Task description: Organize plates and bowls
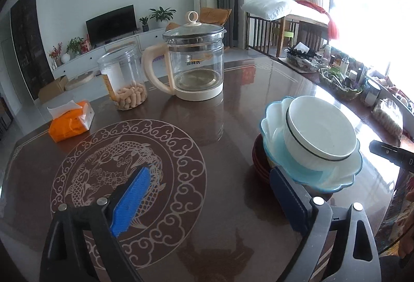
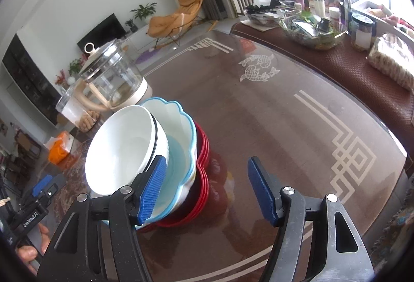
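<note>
A stack stands on the brown glass-topped table (image 1: pixel 220 126). A white bowl (image 1: pixel 319 130) with a black rim line sits tilted in a light blue scalloped bowl (image 1: pixel 310 173), which rests on red scalloped plates (image 1: pixel 260 163). The same stack shows in the right wrist view: white bowl (image 2: pixel 121 147), blue bowl (image 2: pixel 181 152), red plates (image 2: pixel 201 173). My left gripper (image 1: pixel 209 199) is open and empty, just left of the stack. My right gripper (image 2: pixel 207 186) is open and empty, its left finger beside the blue bowl's rim.
A glass kettle (image 1: pixel 194 62), a clear jar of peanuts (image 1: pixel 124 80) and an orange tissue pack (image 1: pixel 69 121) stand at the table's far left. Glass dishes and bottles (image 2: pixel 313 28) crowd the far right edge.
</note>
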Tool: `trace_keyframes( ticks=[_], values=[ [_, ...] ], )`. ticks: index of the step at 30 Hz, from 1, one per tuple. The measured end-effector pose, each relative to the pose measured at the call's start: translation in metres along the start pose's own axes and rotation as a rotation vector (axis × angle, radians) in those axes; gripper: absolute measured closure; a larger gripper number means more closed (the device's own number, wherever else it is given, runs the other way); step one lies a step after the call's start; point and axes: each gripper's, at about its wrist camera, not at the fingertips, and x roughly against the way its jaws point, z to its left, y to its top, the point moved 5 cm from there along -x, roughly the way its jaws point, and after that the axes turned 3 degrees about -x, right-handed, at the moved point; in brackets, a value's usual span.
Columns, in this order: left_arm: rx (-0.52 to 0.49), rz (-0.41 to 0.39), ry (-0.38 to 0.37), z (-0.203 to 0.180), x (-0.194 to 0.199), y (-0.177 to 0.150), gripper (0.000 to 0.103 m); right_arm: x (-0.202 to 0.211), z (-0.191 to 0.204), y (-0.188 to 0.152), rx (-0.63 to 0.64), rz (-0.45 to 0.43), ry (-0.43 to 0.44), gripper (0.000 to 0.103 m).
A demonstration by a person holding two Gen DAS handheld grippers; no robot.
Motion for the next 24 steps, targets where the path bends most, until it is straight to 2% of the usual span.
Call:
trace_keyframes(
  ticks=[4, 8, 11, 14, 19, 24],
  values=[
    [-0.036, 0.004, 0.047, -0.007, 0.039, -0.02, 0.003, 0.038, 0.023, -0.036, 0.091, -0.029, -0.117, 0.03],
    [-0.024, 0.058, 0.02, -0.013, 0.066, -0.042, 0.002, 0.069, 0.044, -0.077, 0.121, -0.034, -0.13, 0.029],
    [-0.011, 0.069, -0.003, -0.016, 0.085, -0.054, 0.002, 0.088, 0.055, -0.099, 0.137, -0.041, -0.139, 0.029],
    [-0.015, 0.06, -0.02, -0.019, 0.102, -0.061, 0.002, 0.104, 0.061, -0.108, 0.142, -0.054, -0.138, 0.029],
    [-0.003, 0.09, -0.027, -0.018, 0.113, -0.07, 0.002, 0.126, 0.068, -0.106, 0.163, -0.105, -0.207, 0.028],
    [0.006, 0.062, 0.007, -0.013, 0.127, -0.069, 0.002, 0.139, 0.075, -0.106, 0.179, -0.144, -0.234, 0.027]
  ],
)
